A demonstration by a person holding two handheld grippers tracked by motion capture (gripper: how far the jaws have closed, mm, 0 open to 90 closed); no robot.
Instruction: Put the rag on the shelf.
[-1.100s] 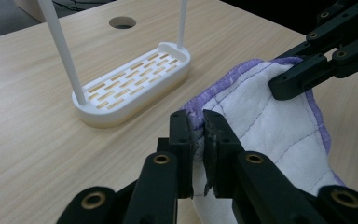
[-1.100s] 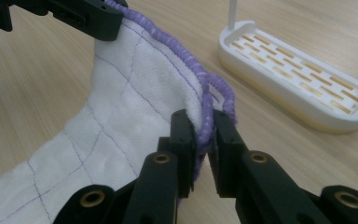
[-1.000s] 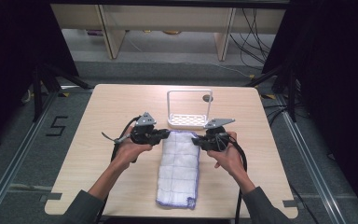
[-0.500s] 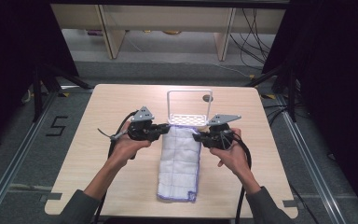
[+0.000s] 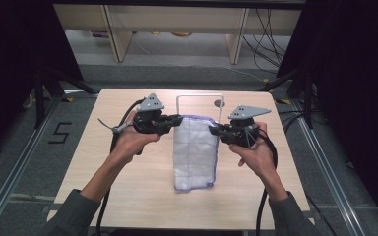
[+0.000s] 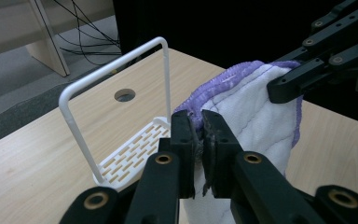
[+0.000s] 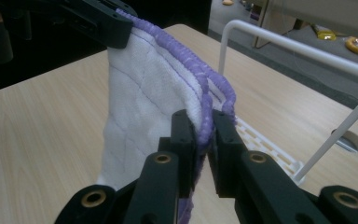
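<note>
White quilted cloth (image 5: 194, 152) with purple stitched hem hangs between my two grippers, folded double, lower edge resting on the worktop (image 5: 103, 187). I have the left gripper (image 5: 176, 119) clamped on one top corner and the right gripper (image 5: 213, 130) clamped on the other, jaws together on the hem. Bare worktop lies either side. Just behind stands a white wire rack (image 5: 199, 98) on its slotted base, near the far edge.

- Rack (image 5: 200, 101) on the bench (image 5: 103, 191), far side.
- Cloth (image 5: 195, 152) just before rack.
- Left gripper (image 5: 173, 121) left of rack, right gripper (image 5: 215, 131) right.
</note>
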